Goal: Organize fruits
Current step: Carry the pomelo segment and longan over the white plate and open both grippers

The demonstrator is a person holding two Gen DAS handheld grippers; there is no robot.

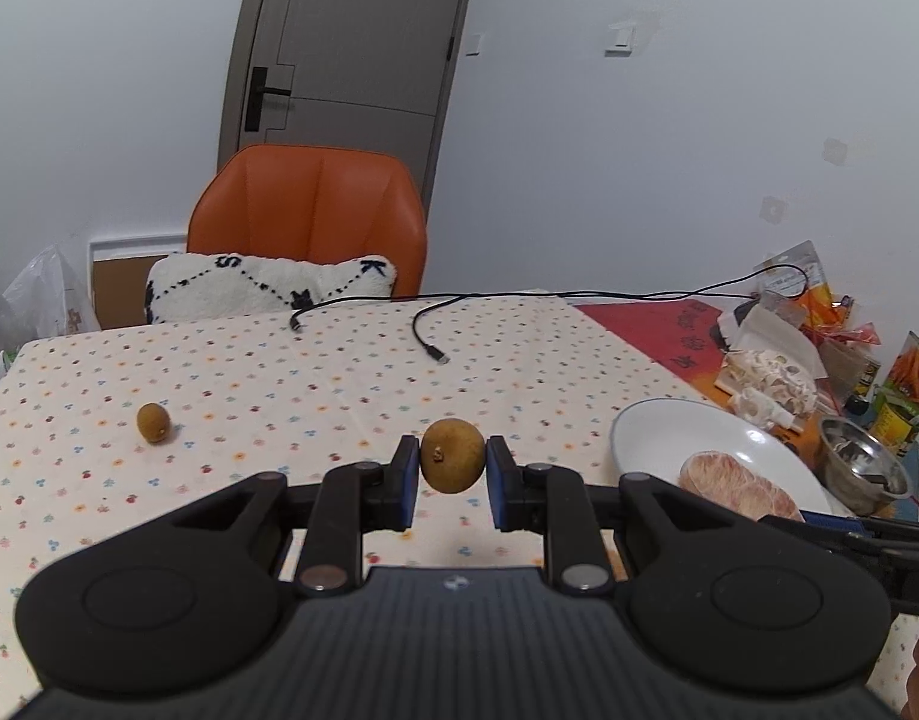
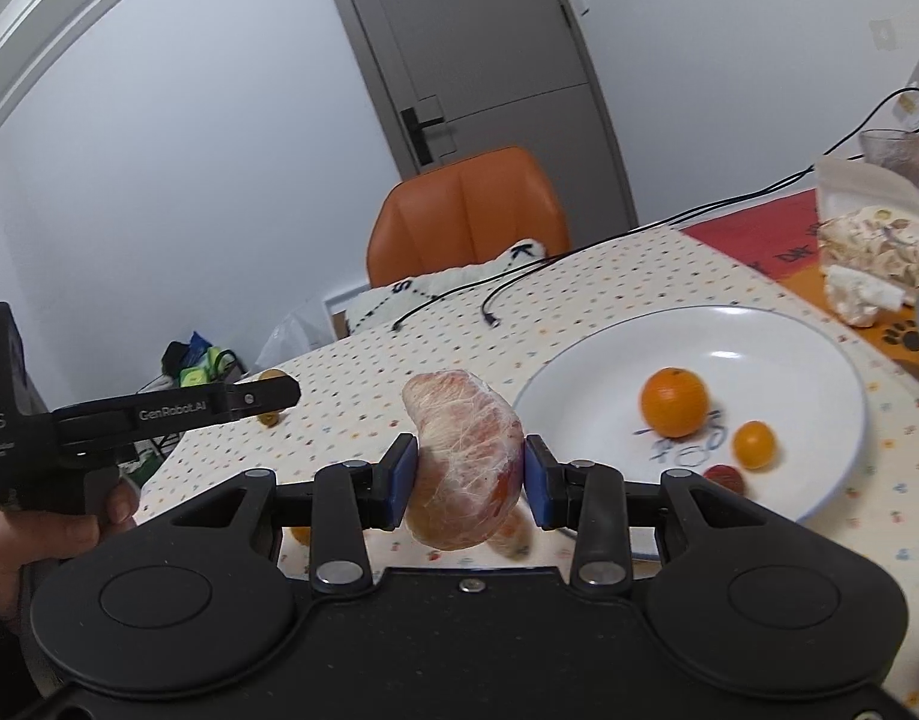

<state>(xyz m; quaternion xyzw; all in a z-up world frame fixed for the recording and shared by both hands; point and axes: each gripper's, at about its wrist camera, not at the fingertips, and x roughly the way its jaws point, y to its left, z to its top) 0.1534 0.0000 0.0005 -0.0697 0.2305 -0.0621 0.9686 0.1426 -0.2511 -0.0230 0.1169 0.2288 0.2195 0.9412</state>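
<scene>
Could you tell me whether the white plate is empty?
No. The white plate holds an orange, a small yellow fruit and a red one.

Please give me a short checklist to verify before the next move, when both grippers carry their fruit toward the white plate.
1. Left gripper grips the small brown fruit between both pads: ok.
2. Right gripper grips the peeled pomelo piece: ok.
3. White plate has free space beside the orange and small yellow fruit: ok.
4. Second brown fruit left on the tablecloth: not ok, not yet collected.
5. Black cable away from the plate: ok.
6. Grip firmness on the pomelo piece: cannot tell.
</scene>
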